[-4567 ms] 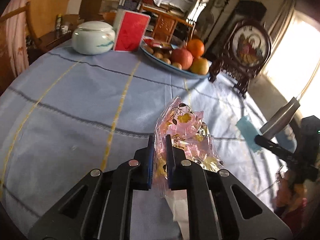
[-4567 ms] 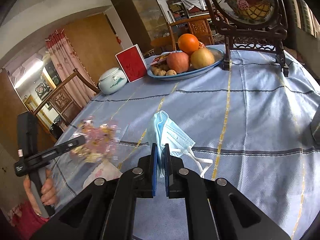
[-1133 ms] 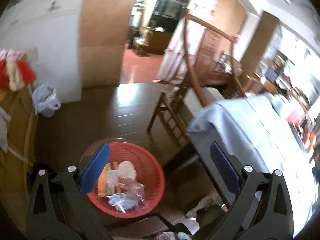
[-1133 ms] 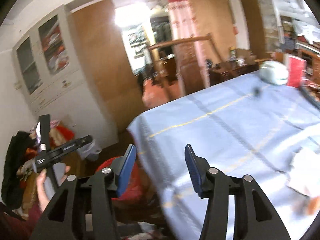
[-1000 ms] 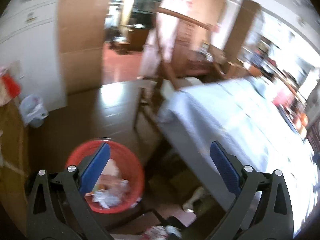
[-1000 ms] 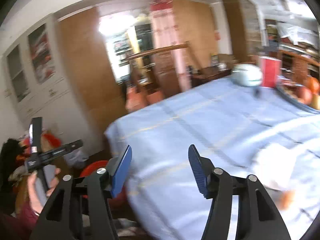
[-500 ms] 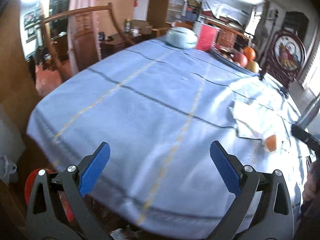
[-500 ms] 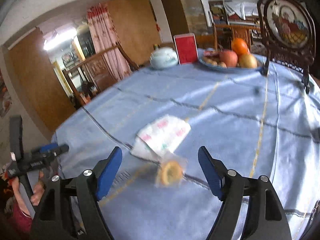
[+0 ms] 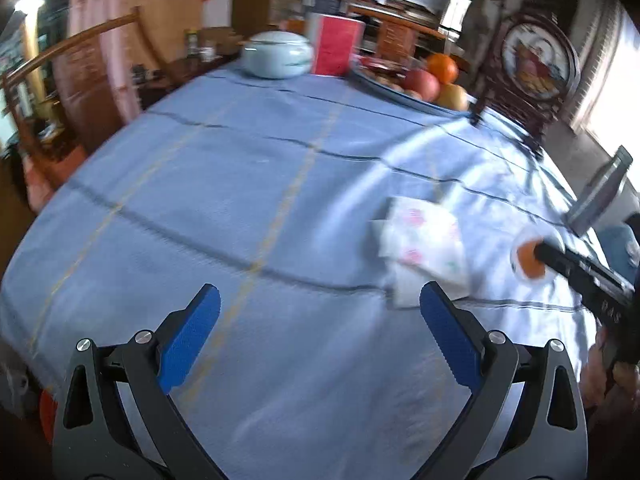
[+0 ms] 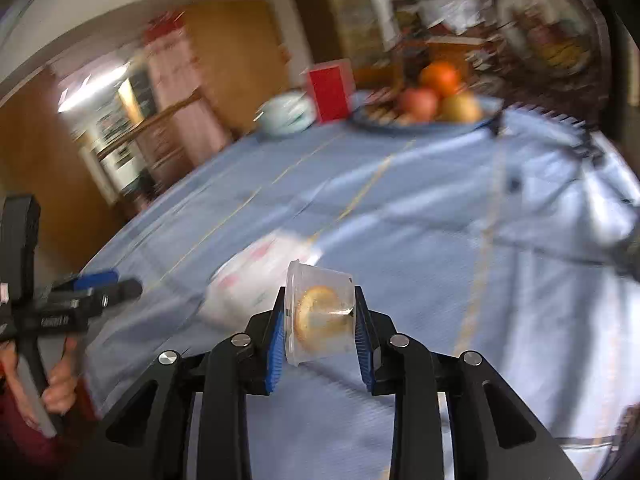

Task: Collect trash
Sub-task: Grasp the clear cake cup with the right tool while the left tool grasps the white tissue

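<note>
A clear plastic cup [image 10: 320, 320] with an orange scrap inside lies on its side between the blue pads of my right gripper [image 10: 320, 297]. The jaws are closing and the pads touch both of its sides. The left wrist view shows the same cup [image 9: 527, 261] at the tip of the right gripper [image 9: 549, 255], just right of a white floral napkin [image 9: 424, 248] on the blue tablecloth [image 9: 240, 184]. My left gripper [image 9: 316, 304] hangs wide open over the cloth, near the napkin's left, with nothing between its fingers.
At the far side stand a pale ceramic jar [image 9: 276, 54], a red box [image 9: 336, 44], a fruit plate [image 9: 372, 80] and a framed ornament on a dark stand [image 9: 536, 60]. A red basket [image 9: 46, 408] shows below the table's left edge. A hand [image 10: 60, 384] holds the left gripper.
Both grippers swung from the red floor basket back over the table. The right one came down around the plastic cup and its jaws narrowed onto it. The left drew nearer the napkin.
</note>
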`<state>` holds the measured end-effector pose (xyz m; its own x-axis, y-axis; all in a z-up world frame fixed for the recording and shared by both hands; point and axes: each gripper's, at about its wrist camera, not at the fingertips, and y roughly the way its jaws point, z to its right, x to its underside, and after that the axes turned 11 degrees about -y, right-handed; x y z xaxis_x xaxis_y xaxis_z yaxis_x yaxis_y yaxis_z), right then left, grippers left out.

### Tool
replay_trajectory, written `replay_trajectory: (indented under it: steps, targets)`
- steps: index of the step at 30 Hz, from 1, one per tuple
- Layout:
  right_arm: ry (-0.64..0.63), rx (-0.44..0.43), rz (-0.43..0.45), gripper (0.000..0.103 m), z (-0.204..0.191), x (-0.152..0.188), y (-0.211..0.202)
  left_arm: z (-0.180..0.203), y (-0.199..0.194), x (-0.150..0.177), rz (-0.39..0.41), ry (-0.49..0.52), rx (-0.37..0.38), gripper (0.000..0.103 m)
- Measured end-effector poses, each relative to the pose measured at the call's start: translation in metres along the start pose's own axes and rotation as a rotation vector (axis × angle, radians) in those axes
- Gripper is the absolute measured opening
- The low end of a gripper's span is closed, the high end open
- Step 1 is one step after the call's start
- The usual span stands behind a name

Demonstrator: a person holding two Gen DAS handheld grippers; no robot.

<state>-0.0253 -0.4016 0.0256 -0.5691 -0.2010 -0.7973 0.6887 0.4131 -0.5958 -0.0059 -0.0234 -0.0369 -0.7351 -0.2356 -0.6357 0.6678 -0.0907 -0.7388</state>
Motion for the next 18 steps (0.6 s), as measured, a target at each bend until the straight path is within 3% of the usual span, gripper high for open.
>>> replay_trajectory:
  steps: [4, 9, 16, 18]
  targets:
    - [0.073, 0.066, 0.019, 0.031, 0.02, 0.002, -0.005, 0.038, 0.024, -0.007, -0.04, 0.079, 0.017, 0.096]
    - [0.15, 0.065, 0.039, 0.031, 0.039, 0.004, -0.01, 0.073, 0.056, -0.008, -0.09, 0.164, 0.012, 0.096]
    - [0.166, 0.043, 0.028, 0.031, 0.041, 0.002, -0.01, 0.095, 0.088, -0.001, -0.124, 0.267, -0.076, 0.097]
    - [0.162, 0.042, 0.024, 0.031, 0.04, 0.001, -0.009, 0.094, 0.09, -0.002, -0.132, 0.257, -0.062, 0.096]
